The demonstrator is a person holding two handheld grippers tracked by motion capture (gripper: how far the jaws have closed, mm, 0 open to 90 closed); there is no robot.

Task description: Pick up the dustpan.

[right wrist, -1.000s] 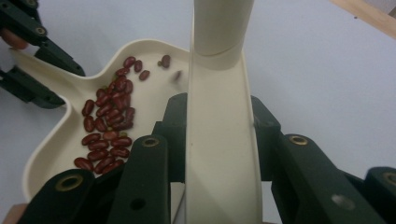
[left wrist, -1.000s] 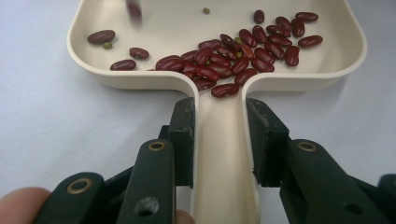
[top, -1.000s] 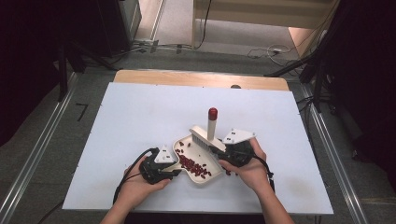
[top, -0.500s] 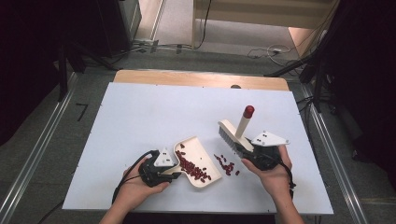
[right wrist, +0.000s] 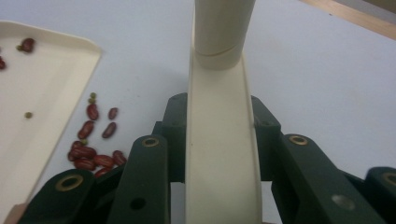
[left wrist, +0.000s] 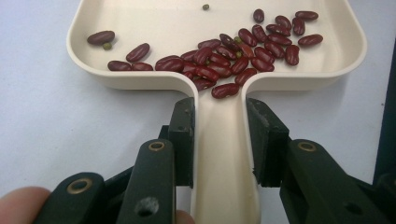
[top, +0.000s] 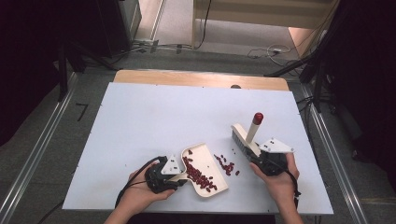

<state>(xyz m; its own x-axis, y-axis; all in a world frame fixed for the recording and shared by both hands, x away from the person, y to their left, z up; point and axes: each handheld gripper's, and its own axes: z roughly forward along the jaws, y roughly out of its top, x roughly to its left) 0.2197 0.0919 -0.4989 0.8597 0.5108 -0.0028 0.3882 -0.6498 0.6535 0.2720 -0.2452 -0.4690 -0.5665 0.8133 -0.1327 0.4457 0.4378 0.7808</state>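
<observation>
**Beans partly swept into a dustpan, a small cluster left on the desk**

Beans (top: pixel 200 174), dark red with a few small green ones among them, lie mostly inside a cream dustpan (top: pixel 219 185) near the middle of the desk's near edge. The desk (top: pixel 154 121) is white. The left claw (top: pixel 180 175) is clamped on the dustpan's narrow handle, one jaw on each side, and holds the pan flat on the surface with its open mouth facing the desk's right edge.

A loose cluster of beans (top: pixel 226 165) is not yet in the pan. It sits on the bare desk just beyond the pan's open lip, between the pan and the brush.

The right claw (top: pixel 258 155) grips a small cream hand brush (top: pixel 243 140) by its flat back. The brush has a red-tipped handle that points up and toward the far edge. It hovers nearer the right edge, clear of the loose beans.

By my reading, most of the sweeping is done, and one or two more strokes toward the pan should gather the rest.

Compared with a second ago, the brush has pulled away from the dustpan toward the right edge, which uncovers the stray cluster. The dustpan and the left claw have kept their place.
</observation>
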